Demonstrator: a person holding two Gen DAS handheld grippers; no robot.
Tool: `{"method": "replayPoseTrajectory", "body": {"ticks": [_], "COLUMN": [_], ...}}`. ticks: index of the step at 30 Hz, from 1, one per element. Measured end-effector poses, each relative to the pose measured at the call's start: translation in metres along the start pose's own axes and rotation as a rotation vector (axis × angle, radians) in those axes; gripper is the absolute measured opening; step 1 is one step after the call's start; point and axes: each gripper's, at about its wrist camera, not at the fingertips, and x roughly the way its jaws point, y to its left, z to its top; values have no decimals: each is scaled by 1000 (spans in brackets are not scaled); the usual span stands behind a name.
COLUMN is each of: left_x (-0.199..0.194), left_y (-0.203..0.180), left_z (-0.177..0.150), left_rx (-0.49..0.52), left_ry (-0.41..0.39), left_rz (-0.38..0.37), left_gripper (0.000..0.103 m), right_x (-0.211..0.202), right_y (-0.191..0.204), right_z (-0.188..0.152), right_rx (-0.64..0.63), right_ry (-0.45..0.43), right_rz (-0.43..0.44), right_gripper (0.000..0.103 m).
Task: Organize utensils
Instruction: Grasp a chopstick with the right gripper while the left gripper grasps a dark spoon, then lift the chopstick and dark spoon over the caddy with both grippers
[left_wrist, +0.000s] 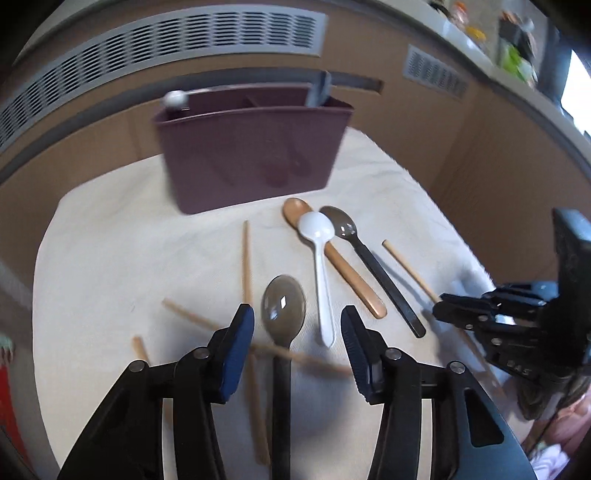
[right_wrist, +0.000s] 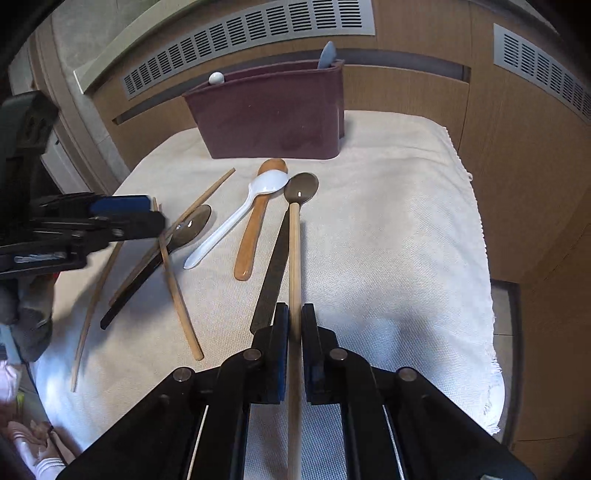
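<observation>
A maroon utensil holder (left_wrist: 251, 147) (right_wrist: 273, 114) stands at the back of a white cloth (left_wrist: 129, 236) (right_wrist: 388, 221). My left gripper (left_wrist: 297, 325) is open, its jaws on either side of a dark translucent spoon (left_wrist: 283, 310) (right_wrist: 184, 229) that lies among wooden chopsticks (left_wrist: 245, 258) (right_wrist: 177, 284). My right gripper (right_wrist: 294, 317) (left_wrist: 443, 310) is shut on a wooden chopstick (right_wrist: 294, 258) (left_wrist: 410, 269). A white spoon (left_wrist: 319, 254) (right_wrist: 236, 218), a tan spoon (left_wrist: 343, 266) (right_wrist: 255, 221) and a second dark spoon (left_wrist: 369, 262) (right_wrist: 291, 206) lie side by side in front of the holder.
The holder has a white ball-ended utensil (left_wrist: 175, 99) (right_wrist: 216, 78) at its left end and a grey utensil (left_wrist: 319, 88) (right_wrist: 327, 55) at its right end. A wood-panelled wall with vent grilles (left_wrist: 166, 40) (right_wrist: 258, 33) rises behind. The cloth's edge (right_wrist: 484, 258) drops off at right.
</observation>
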Motion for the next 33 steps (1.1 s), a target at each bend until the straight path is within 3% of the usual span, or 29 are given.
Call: {"method": "replayPoseTrajectory", "body": {"ticks": [7, 14, 18, 20, 25, 33], "left_x": [35, 49, 56, 57, 22, -64], "left_y": [-7, -9, -8, -7, 0, 9], "left_z": [14, 14, 21, 22, 10, -11], "left_rx": [90, 87, 72, 64, -8, -107], "left_ry": [102, 153, 161, 156, 28, -299], "left_rz": [100, 115, 107, 110, 97, 169], "left_gripper": [45, 44, 34, 34, 34, 34], "right_x": [-9, -8, -8, -10, -16, -34], "right_y": [-2, -3, -3, -2, 1, 16], "right_z": [0, 1, 2, 2, 5, 18], "right_rx": [10, 15, 17, 19, 14, -4], "right_ry": [-28, -25, -26, -27, -37, -86], "right_rz": [14, 18, 9, 6, 0, -17], "right_gripper": [7, 7, 7, 7, 7, 7]}}
